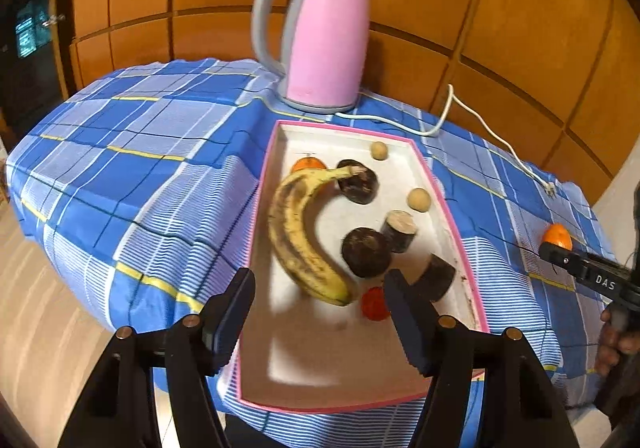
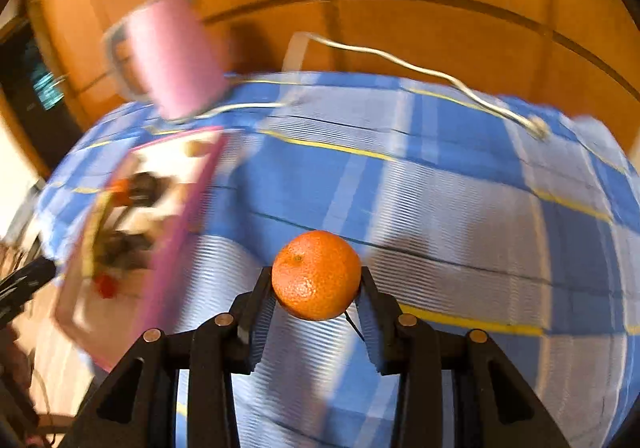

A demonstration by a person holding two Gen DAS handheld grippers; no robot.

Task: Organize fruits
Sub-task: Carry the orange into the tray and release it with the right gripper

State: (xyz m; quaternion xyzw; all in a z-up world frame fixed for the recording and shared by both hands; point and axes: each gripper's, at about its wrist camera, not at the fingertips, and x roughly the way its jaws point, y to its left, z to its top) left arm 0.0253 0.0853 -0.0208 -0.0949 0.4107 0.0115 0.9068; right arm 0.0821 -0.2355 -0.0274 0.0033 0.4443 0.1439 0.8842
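Gripping a tangerine (image 2: 316, 275) between both pads, my right claw (image 2: 316, 288) holds it clear above the checked cloth of the table (image 2: 460, 207), off to the right of the tray (image 1: 440, 187). My left claw (image 1: 320, 304) hangs over the tray's near end with its jaws apart and nothing between them; the spotted banana (image 1: 296, 232) lies just beyond its tips. Also in the tray I see dark round pieces, two pale balls, a red fruit (image 1: 375, 304) and another orange one (image 1: 308, 164) at the far side. A pink kettle (image 1: 320, 39) stands past the tray.
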